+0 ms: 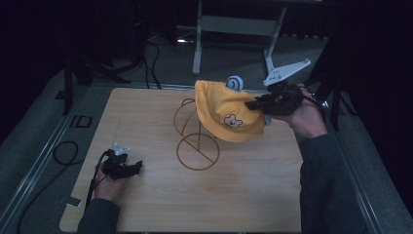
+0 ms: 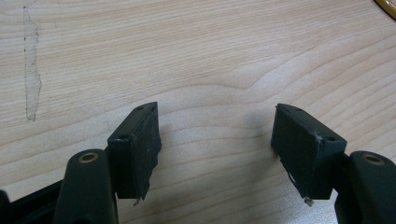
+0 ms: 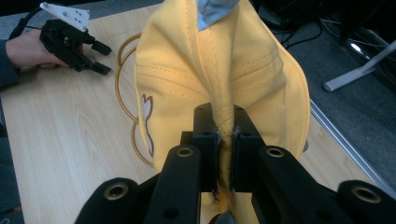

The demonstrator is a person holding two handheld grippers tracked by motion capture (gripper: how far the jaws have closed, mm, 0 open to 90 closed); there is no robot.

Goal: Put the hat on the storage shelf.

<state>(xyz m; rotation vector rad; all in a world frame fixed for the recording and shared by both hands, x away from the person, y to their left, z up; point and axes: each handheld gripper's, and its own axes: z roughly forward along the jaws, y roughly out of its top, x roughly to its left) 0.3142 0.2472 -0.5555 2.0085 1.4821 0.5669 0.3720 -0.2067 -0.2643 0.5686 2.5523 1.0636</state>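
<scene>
1. Right gripper [image 1: 253,104]: clenched on a pinched fold of the yellow cap [image 1: 227,111], held up above the far right part of the bench [image 1: 146,195]; in the right gripper view the fabric sits squeezed between the two pads.
2. Yellow cap: bear patch facing the near side, draped over the top of the gold wire stand [image 1: 197,141]; a blue-and-white tag at its upper edge.
3. Left gripper [image 1: 127,168]: released, jaws wide apart with bare wood between them, resting low at the near left of the bench, well apart from the cap.
4. Open room: bare wood across the near half and the left side; the cap hangs near the far right edge.
5. Surface: light wood grain, one pale scuff streak [image 2: 31,74] in the left gripper view.
6. Surroundings: grey floor, black cables [image 1: 63,151] at left, a white frame leg [image 1: 197,44] beyond the far edge.
</scene>
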